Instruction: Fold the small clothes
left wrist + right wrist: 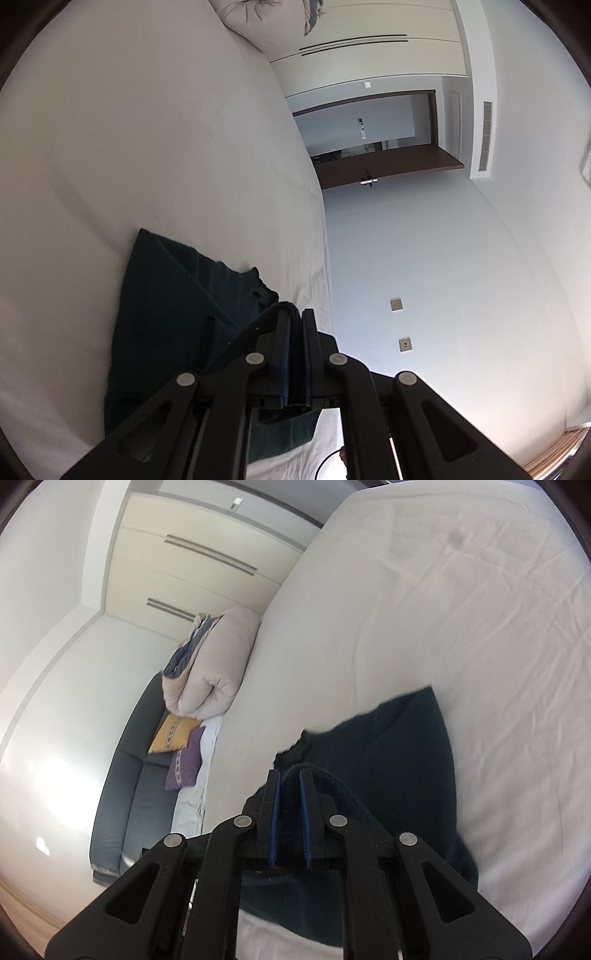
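**On the white bed: a dark green garment pinched at two points**

On the white bed (147,147), the landmark for everything here, lies a dark green garment (166,314), spread over the sheet near the mattress edge. In the left wrist view the bed fills the left side, with the garment on its lower part, a folded diagonal crease running across the cloth. The left gripper (295,315) stands at the garment's edge nearest the side of the bed; its fingers are pressed together with a fold of the green cloth caught between the blue pads. Past the edge of the bed, a pale wall carries two small socket plates (396,305), and farther along it a brown door (388,166) stands open. At the far end of the bed a rolled duvet (258,18) rests against cream wardrobe doors (369,55).

In the right wrist view, a grey sofa (125,775) sits beside the bed, holding a yellow cushion (173,734) and a purple cushion (186,762). The duvet (210,672) is heaped at the bed's end, by the wardrobe (192,565). The right gripper (290,775) pinches a bunched, thicker hem of the garment (399,757) between its fingers, which stand only slightly apart around the cloth. The rest of the garment drapes from the grip across the wrinkled sheet (461,609), which is blurred.
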The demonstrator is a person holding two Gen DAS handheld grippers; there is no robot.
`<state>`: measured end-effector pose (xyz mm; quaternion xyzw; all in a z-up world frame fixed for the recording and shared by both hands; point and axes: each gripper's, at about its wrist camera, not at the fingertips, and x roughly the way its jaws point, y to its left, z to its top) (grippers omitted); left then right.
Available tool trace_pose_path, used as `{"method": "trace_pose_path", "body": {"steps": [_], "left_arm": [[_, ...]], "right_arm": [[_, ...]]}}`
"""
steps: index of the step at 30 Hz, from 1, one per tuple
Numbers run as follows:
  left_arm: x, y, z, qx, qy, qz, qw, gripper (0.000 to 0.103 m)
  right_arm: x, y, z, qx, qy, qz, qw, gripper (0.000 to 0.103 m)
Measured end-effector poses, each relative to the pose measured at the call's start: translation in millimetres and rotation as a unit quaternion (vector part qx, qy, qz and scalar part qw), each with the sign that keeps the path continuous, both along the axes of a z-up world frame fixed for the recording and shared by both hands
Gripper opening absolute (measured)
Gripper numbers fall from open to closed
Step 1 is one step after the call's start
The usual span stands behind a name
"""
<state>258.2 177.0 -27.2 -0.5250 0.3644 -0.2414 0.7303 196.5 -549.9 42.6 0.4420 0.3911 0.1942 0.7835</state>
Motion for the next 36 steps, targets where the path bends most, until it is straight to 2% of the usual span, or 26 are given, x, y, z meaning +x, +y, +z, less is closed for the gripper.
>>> {"method": "trace_pose_path", "body": {"steps": [5, 6, 7, 8, 9, 11, 14, 19, 20, 22, 23, 24, 25, 28, 30, 32, 34, 36], "left_arm": [[46, -3, -37, 0.005, 0.041, 0.017, 0.999, 0.005], [53, -5, -45, 0.012, 0.055, 0.023, 0.9981, 0.007], [54, -6, -51, 0.012, 0.063, 0.026, 0.9976, 0.013], [55, -6, -56, 0.007, 0.067, 0.028, 0.9973, 0.041], [54, -6, -59, 0.004, 0.07, 0.03, 0.9971, 0.074], [47, -5, -60, 0.015, 0.072, 0.047, 0.9961, 0.094], [35, -7, -55, 0.031, 0.073, 0.035, 0.9962, 0.096], [-2, -24, -32, 0.129, 0.031, 0.024, 0.9908, 0.096], [-7, -29, -30, 0.151, 0.024, 0.021, 0.988, 0.095], [-17, -37, -29, 0.182, 0.014, 0.016, 0.9831, 0.094], [-24, -42, -29, 0.193, 0.005, 0.012, 0.9811, 0.094], [-26, -44, -28, 0.204, -0.004, 0.008, 0.979, 0.094], [-27, -47, -27, 0.221, -0.01, 0.003, 0.9753, 0.092], [-26, -75, -23, 0.315, -0.032, -0.043, 0.9477, 0.08], [-22, -89, -25, 0.333, -0.038, -0.077, 0.9389, 0.07], [-13, -102, -28, 0.347, -0.039, -0.105, 0.9312, 0.064], [-8, -106, -30, 0.362, -0.033, -0.116, 0.9244, 0.064], [14, -110, -33, 0.367, -0.019, -0.116, 0.9229, 0.06]], "right_arm": [[56, -12, -28, -0.012, 0.017, -0.037, 0.999, 0.01], [62, -11, -31, -0.024, 0.019, -0.039, 0.999, 0.01], [66, -6, -32, -0.047, 0.02, -0.035, 0.998, 0.01], [69, 2, -31, -0.081, 0.019, -0.026, 0.996, 0.01], [70, 11, -28, -0.112, 0.015, -0.012, 0.993, 0.01], [73, 30, -25, -0.182, 0.013, 0.021, 0.983, 0.01], [83, 51, -26, -0.247, 0.017, 0.063, 0.967, 0.01], [93, 68, -32, -0.313, 0.022, 0.072, 0.947, 0.01], [92, 69, -35, -0.32, 0.023, 0.068, 0.945, 0.015], [86, 67, -39, -0.309, 0.024, 0.066, 0.949, 0.043], [76, 64, -41, -0.299, 0.019, 0.057, 0.952, 0.07], [73, 63, -40, -0.295, 0.009, 0.048, 0.954, 0.075], [69, 66, -38, -0.298, 0.002, 0.049, 0.953, 0.075], [58, 67, -33, -0.316, -0.005, 0.047, 0.948, 0.075], [51, 67, -30, -0.325, -0.004, 0.045, 0.945, 0.075], [47, 62, -30, -0.321, -0.002, 0.046, 0.946, 0.075], [46, 60, -34, -0.32, 0.004, 0.042, 0.947, 0.075], [47, 58, -39, -0.319, 0.011, 0.036, 0.947, 0.075]]}}
